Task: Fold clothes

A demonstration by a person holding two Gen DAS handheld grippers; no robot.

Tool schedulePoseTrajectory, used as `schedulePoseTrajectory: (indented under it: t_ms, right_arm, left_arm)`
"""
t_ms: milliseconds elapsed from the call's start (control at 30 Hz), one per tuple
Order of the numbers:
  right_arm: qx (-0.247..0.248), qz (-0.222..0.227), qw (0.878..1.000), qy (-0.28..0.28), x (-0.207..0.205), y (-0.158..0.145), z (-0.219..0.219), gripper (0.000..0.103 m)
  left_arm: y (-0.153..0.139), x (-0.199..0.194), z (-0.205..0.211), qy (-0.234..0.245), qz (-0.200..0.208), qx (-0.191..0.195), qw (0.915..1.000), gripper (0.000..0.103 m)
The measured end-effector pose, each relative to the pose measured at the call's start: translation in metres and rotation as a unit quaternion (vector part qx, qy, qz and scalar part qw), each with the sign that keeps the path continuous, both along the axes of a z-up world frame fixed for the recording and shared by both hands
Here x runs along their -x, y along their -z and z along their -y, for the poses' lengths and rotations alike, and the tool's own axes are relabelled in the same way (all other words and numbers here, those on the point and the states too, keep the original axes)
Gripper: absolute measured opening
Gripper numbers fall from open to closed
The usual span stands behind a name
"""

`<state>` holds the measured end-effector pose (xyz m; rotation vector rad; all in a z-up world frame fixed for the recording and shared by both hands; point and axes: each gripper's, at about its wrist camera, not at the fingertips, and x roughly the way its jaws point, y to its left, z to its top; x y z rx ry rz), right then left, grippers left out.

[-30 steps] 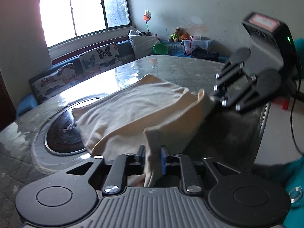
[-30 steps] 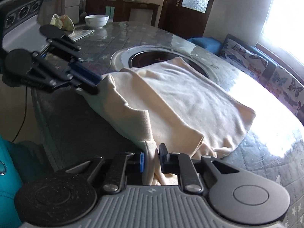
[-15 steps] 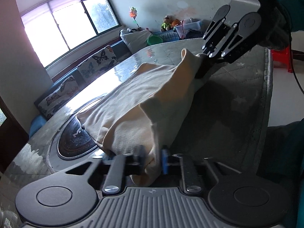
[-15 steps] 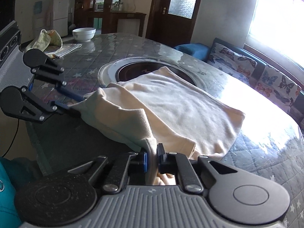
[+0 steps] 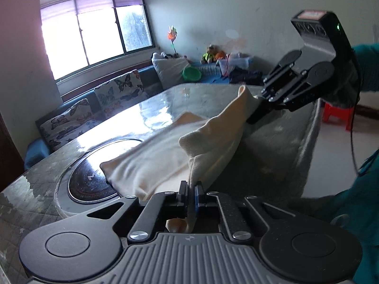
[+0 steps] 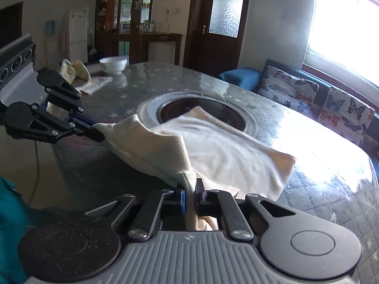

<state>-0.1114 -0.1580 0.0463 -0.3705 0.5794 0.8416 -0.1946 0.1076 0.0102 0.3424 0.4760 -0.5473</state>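
A cream garment (image 5: 170,151) lies partly folded on the quilted table (image 5: 279,142), its far part resting over a round inset cooktop (image 5: 87,177). My left gripper (image 5: 191,191) is shut on one near corner of the cloth. My right gripper (image 6: 191,195) is shut on the other near corner. Both corners are lifted off the table, so the near edge of the garment (image 6: 225,151) hangs taut between them. In the left wrist view the right gripper (image 5: 254,116) shows at upper right; in the right wrist view the left gripper (image 6: 98,133) shows at left.
A white bowl (image 6: 113,64), a folded paper (image 6: 93,84) and a small cloth bundle (image 6: 73,69) sit at the table's far end. Butterfly-print cushions (image 5: 118,90) line a bench under the window. A red stool (image 5: 337,114) stands on the floor. A teal sleeve (image 5: 364,71) holds the right gripper.
Both grippers have lifted higher with the garment's near corners, raising the near edge off the table and carrying it over the rest of the cloth toward the cooktop.
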Motion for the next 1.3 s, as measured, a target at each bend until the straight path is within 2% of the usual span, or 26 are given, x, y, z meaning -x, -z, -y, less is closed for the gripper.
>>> schedulePoseTrajectory:
  t_ms: [133,233,533,700,933,1133,1233,1300]
  right_arm:
    - [0.0,-0.009,1.0,-0.011,0.021,-0.016,0.007,0.006]
    - [0.006,-0.007,1.0,-0.016,0.025,-0.023,0.008,0.006]
    - [0.007,0.015,1.0,0.0,-0.032,-0.031,-0.006,0.005]
    - [0.014,0.023,1.0,0.01,-0.072,-0.03,-0.014,0.005]
    - [0.019,-0.005,0.999,0.05,-0.132,0.002,-0.027,0.005]
    - [0.015,-0.03,0.996,0.086,-0.16,0.036,-0.032,0.005]
    - [0.009,-0.049,0.993,0.11,-0.172,0.053,-0.032,0.007]
    - [0.004,-0.063,0.99,0.125,-0.179,0.061,-0.032,0.017]
  left_arm:
    - [-0.018,0.021,-0.003,-0.001,-0.006,0.027,0.9996,0.006]
    - [-0.026,0.015,-0.003,-0.003,-0.001,0.03,0.9995,0.006]
    - [-0.029,-0.054,-0.007,-0.028,0.011,0.018,0.9994,0.006]
    - [-0.026,-0.103,-0.008,-0.041,0.002,0.02,0.999,0.006]
    - [0.004,-0.16,-0.006,-0.073,-0.029,0.007,0.9969,0.006]
    - [0.031,-0.197,-0.003,-0.101,-0.05,-0.01,0.9936,0.006]
    - [0.04,-0.207,-0.001,-0.113,-0.061,-0.017,0.9916,0.007]
    - [0.044,-0.211,-0.002,-0.121,-0.068,-0.02,0.9901,0.01]
